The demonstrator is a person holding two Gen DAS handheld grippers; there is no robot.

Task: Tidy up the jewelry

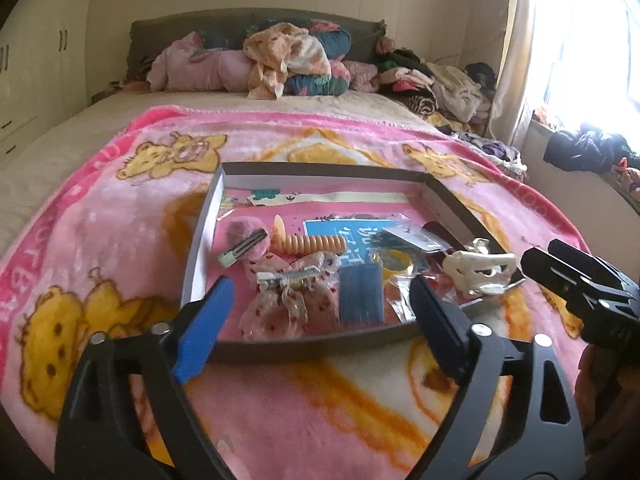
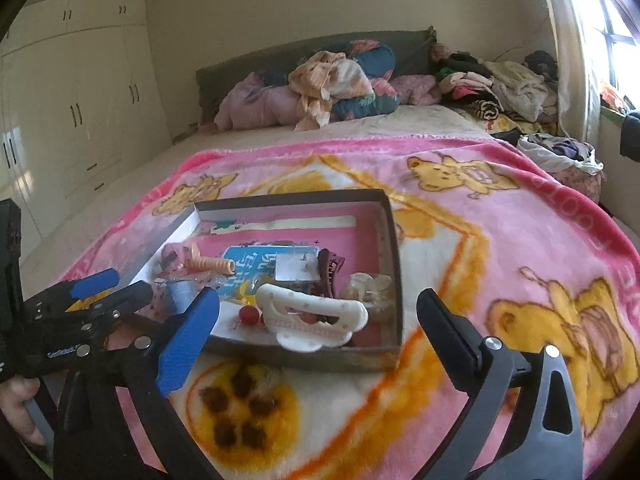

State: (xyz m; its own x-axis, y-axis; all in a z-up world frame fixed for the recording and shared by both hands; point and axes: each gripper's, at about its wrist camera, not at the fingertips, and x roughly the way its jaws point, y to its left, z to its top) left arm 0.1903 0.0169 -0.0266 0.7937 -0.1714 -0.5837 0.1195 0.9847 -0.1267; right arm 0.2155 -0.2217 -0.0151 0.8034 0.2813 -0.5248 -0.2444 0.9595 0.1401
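Left wrist view: left tool (image 1: pixel 322 300) is hovering with fingers spread wide apart, gripping nothing, aiming at the near edge of the box (image 1: pixel 320 346) on the pink blanket (image 1: pixel 120 240) on the bed. The spread fits a pre-grasp pose: wide enough to take the bow clip (image 1: pixel 286 292) sitting dead ahead at 12 o'clock. The clutter is piling toward the near half of the box: fuzzy pink clip (image 1: pixel 244 246) at 11 o'clock, orange spiral tie (image 1: pixel 316 245) behind the bow, dark blue pad (image 1: pixel 360 294) just right of centre, white claw clip (image 1: pixel 478 266) at 2 o'clock by the right wall. The right tool's (image 1: pixel 580 280) black body is showing at 3 o'clock, outside the box; its finger gap is not readable from here

Right wrist view: right tool (image 2: pixel 320 320) is also standing wide apart and empty, pointing at the white claw clip (image 2: pixel 316 320) at 12 o'clock, probably its next pick. This view is adding what the other is hiding: a maroon claw clip (image 2: pixel 330 268) and a clear claw clip (image 2: pixel 368 286) behind the white one, plus a red bead (image 2: pixel 249 315) at 11 o'clock. The box (image 2: pixel 312 360) wall is looking low, so a shallow approach should be clearing it. The left tool (image 2: pixel 96 292) is showing at 9 o'clock, the person's hand (image 2: pixel 18 404) below it
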